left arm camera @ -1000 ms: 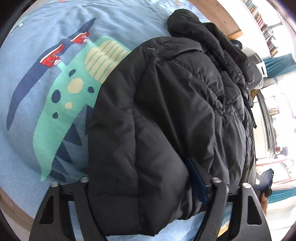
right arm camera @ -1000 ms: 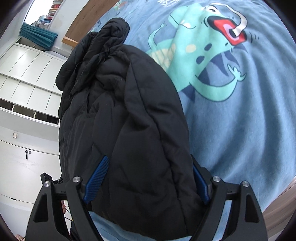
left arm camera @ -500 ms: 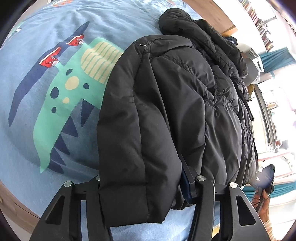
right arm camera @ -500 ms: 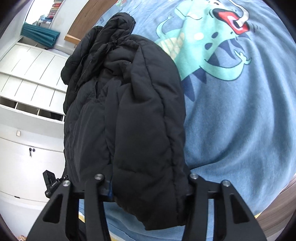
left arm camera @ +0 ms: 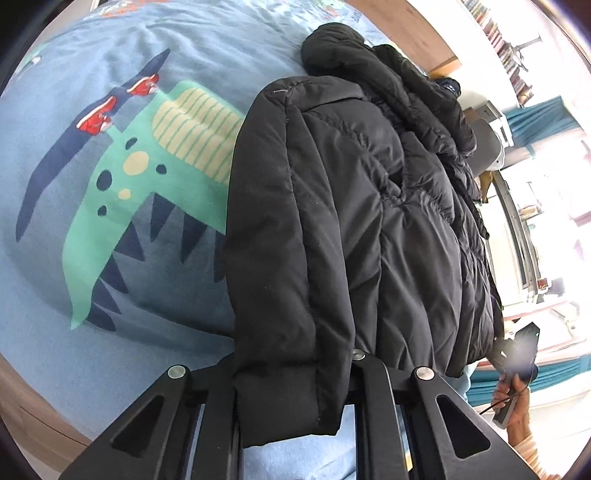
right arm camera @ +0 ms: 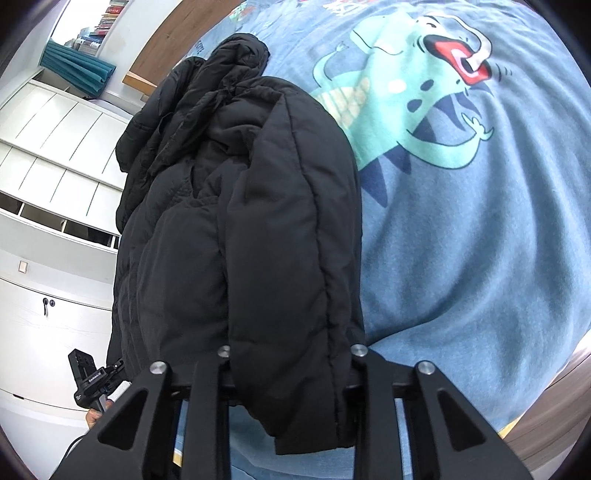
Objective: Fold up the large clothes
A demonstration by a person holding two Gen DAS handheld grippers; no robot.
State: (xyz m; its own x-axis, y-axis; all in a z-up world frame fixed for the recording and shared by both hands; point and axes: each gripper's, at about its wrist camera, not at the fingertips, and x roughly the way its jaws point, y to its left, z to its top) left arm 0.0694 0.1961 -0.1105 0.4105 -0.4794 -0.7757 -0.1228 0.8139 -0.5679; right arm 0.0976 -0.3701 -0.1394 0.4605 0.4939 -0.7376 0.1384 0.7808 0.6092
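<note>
A black puffer jacket lies lengthwise on a blue bed sheet with a green dinosaur print. My left gripper is shut on the jacket's near folded edge, and the padded cloth bulges between its fingers. In the right wrist view the same jacket runs away from me, and my right gripper is shut on the other near edge. The fingertips of both grippers are hidden by the cloth. The hood end lies bunched at the far end.
The bed's wooden edge runs below the left gripper. White cabinets stand left of the bed in the right wrist view. A wooden headboard is at the far end. The other hand-held gripper shows at right.
Both grippers' jaws have closed from wide apart onto the jacket's near edges. The gripped edges have bunched into narrower folds and both views have pulled back a little.
</note>
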